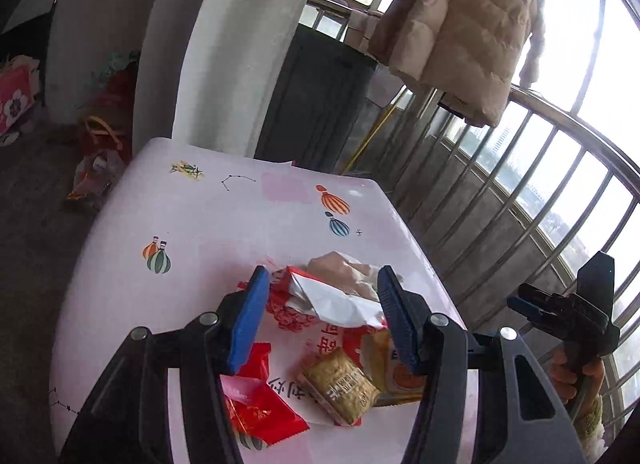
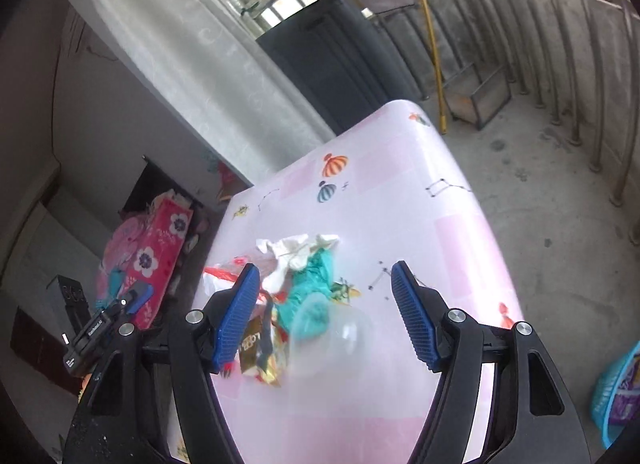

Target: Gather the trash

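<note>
I hold both tools spread, my left tool (image 1: pixel 320 316) straddling the crumpled red-and-white wrapper (image 1: pixel 328 300) near the pink patterned table's (image 1: pixel 192 215) right edge, and my right tool (image 2: pixel 324 312) over the teal crumpled bag (image 2: pixel 312 296), ready to gather.

**Hidden, cropped and blurred parts**

The red wrapper (image 1: pixel 256 408) is partly covered by the left gripper's finger (image 1: pixel 244 324). The blue basket (image 2: pixel 618 396) is cut off at the right edge. The clear plastic (image 2: pixel 340 340) is blurred; its outline cannot be resolved.
</note>
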The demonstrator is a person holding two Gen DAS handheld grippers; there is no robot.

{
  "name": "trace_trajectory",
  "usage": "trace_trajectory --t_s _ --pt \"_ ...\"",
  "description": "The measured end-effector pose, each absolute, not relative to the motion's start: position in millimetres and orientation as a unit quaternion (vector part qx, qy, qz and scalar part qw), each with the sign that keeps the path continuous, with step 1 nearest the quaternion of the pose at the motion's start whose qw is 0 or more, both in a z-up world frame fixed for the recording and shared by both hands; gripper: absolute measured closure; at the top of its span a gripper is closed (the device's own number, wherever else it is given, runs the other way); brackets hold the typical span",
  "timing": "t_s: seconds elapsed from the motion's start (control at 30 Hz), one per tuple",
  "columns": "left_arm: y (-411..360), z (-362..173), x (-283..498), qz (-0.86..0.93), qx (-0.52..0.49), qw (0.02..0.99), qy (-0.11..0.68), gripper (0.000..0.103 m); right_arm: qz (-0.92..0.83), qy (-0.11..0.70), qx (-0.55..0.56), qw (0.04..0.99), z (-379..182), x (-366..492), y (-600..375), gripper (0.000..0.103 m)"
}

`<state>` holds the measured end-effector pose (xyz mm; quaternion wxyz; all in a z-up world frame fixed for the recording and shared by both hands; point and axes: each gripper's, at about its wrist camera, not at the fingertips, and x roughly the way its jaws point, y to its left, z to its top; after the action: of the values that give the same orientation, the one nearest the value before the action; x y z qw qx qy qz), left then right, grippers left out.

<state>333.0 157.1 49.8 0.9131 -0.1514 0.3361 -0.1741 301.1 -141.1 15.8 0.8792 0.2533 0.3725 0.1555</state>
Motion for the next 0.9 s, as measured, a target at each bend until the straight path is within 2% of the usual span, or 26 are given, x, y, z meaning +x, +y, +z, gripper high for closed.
trace_trajectory --t_s 0.27,0.33,0.4,0.47,0.53,0.67,0.9 --pt "171 -16 418 -0.193 -0.195 0.876 0.396 0.049 0.165 0.521 0.237 0.803 -51 426 -83 0.038" --pt "168 -32 430 -0.192 -0.198 0.868 0.413 0.049 0.153 0.556 0.233 0.783 -68 432 -76 0.043" --pt "167 -41 433 -0.201 -0.209 0.862 0.416 0.057 0.165 0.584 0.208 0.767 -78 433 -63 0.052" --pt "166 -45 432 -0.216 -0.222 0.854 0.418 0.063 0.168 0.585 0.184 0.772 -78 425 -58 0.055" --pt "166 -47 426 -0.225 -0.219 0.852 0.420 0.071 0.182 0.593 0.172 0.765 -80 414 -54 0.063" --pt "164 -47 409 -0.238 -0.200 0.850 0.425 0.074 0.190 0.594 0.149 0.767 -79 390 -47 0.071" --pt "158 -50 360 -0.253 -0.173 0.850 0.428 0.077 0.194 0.578 0.116 0.784 -78 355 -40 0.074"
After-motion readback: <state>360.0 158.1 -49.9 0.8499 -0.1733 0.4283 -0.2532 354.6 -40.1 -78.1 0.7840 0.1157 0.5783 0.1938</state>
